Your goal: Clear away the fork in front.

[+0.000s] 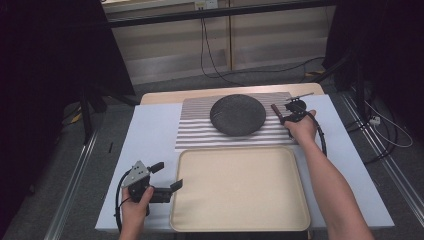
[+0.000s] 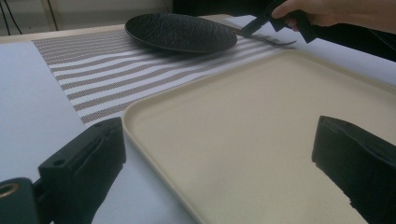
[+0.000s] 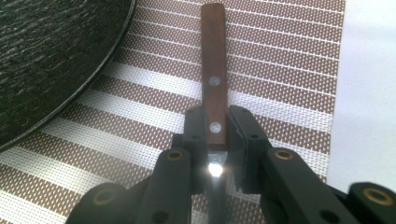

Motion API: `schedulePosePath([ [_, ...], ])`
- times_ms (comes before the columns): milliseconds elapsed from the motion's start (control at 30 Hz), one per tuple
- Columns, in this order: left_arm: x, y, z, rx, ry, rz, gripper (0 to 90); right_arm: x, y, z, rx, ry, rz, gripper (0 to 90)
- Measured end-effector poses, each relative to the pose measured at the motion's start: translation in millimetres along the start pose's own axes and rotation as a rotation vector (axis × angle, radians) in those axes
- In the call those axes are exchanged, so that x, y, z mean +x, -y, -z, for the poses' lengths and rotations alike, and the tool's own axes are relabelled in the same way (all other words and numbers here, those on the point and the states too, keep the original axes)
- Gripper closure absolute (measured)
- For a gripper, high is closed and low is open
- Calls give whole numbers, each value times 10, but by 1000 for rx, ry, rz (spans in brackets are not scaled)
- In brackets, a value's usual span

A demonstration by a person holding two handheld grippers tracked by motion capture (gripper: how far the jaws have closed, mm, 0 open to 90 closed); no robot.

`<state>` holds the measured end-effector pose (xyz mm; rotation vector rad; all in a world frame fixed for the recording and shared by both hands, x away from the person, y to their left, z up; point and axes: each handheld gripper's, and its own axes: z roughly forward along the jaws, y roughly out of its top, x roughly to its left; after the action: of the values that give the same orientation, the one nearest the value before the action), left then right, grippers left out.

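The right tool clamps a wooden-handled knife beside the black round plate (on a striped placemat); the left tool stands apart over the beige tray's edge.

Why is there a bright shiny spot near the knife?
In the right gripper view, light glares off the knife metal between the right hand-held gripper jaws; in the left gripper view, the near jaws look soft and blurry; the high view's corners are dark.

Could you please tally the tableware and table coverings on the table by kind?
Black plate: 1
Beige tray: 1
Striped placemat: 1
Wooden-handled knife, held in the right gripper: 1
Total: 4
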<state>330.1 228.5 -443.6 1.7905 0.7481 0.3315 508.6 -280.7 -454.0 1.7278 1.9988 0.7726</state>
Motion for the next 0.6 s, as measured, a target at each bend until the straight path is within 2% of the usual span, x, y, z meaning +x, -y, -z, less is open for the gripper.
schedulePosePath([
  [167, 12, -3, 6, -10, -4, 10, 31, 8, 7, 1, -7, 8, 6, 784],
  [333, 8, 2, 18, 0, -4, 2, 31, -24, 3, 5, -10, -14, 3, 785],
  [433, 1, 15, 34, 2, -8, 9, 31, -40, -4, 8, -9, -24, -16, 786],
  [567, -22, 21, 23, 8, -4, 3, 32, -66, 6, 45, -30, -46, -32, 787],
  [600, -24, 25, 27, 19, -2, -10, 32, -70, -1, 67, -41, -44, -29, 787],
])
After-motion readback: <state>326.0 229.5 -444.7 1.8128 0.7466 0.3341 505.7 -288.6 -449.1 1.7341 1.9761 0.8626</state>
